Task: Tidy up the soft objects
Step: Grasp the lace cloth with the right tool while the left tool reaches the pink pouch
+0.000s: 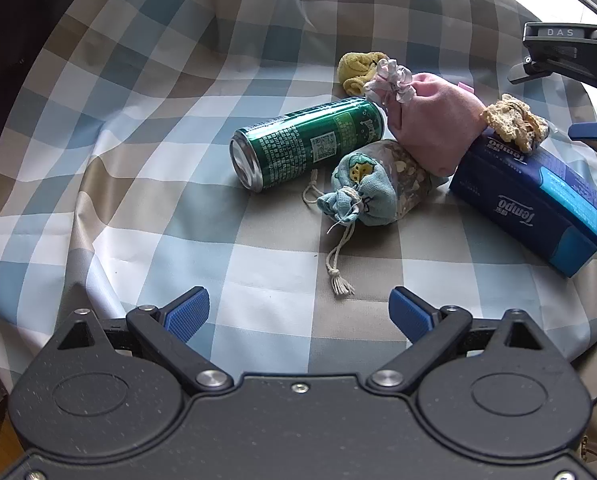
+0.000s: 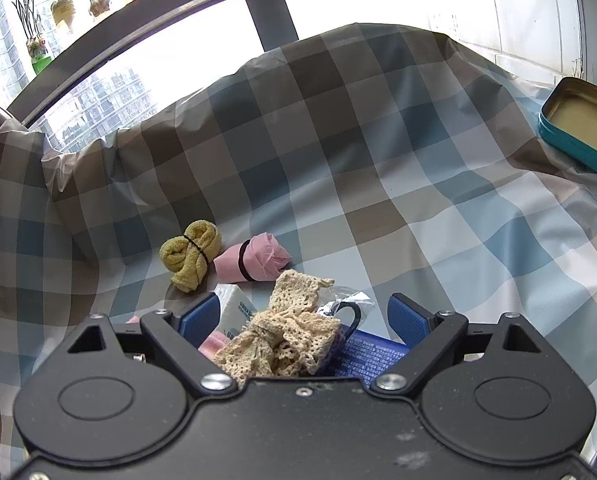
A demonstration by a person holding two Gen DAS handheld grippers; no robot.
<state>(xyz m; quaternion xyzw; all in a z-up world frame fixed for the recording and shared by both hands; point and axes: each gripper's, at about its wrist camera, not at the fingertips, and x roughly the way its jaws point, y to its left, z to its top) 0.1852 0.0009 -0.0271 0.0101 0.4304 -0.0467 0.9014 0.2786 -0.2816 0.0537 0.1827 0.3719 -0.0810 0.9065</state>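
Note:
On the checked tablecloth [image 1: 218, 80] lie a blue drawstring pouch [image 1: 362, 196], a pink pouch with a ribbon [image 1: 430, 120], a yellow towel roll [image 1: 358, 68] and a beige lace cloth [image 1: 514, 122] resting on a blue tissue pack [image 1: 530, 196]. My left gripper [image 1: 298, 312] stands open, short of the pouch's cord, with nothing between its fingers. My right gripper [image 2: 306, 316] is open over the lace cloth [image 2: 286, 340], which lies between the jaws untouched by the pads. Beyond it sit the yellow towel roll [image 2: 190, 254] and a pink banded roll [image 2: 254, 262].
A green can [image 1: 306, 144] lies on its side beside the blue pouch. A white tissue pack [image 2: 234, 308] sits by the right gripper's left finger. An open teal tin [image 2: 582, 132] stands at the far right. The cloth rises into a fold at the back, below a window.

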